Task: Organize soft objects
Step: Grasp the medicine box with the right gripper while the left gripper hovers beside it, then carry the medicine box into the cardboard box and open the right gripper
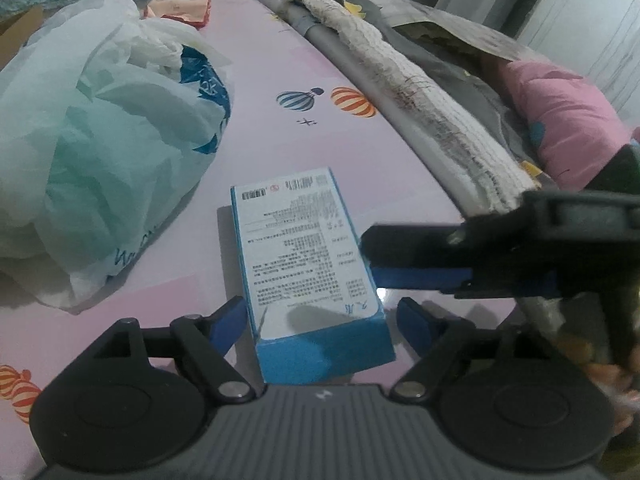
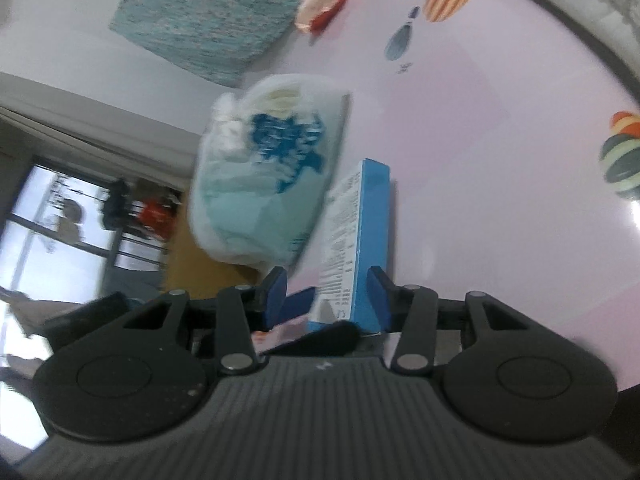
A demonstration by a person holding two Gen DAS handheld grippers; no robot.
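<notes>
Blue carton [image 1: 312, 268] loosely bracketed by open left gripper [image 1: 322, 318] and open right gripper [image 2: 330, 294], neither gripping; liable to skid toward plastic bag [image 1: 96, 152] on glossy tabletop [image 1: 280, 60].

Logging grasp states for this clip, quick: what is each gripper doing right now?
Left gripper: open, fingers either side of the blue box, not clamped.
Right gripper: open, straddling the same box, pads apart from it.

My right wrist view blurs the plastic bag [image 2: 272, 176]; my own fingers hide the blue box's [image 2: 356, 248] near end there.
</notes>
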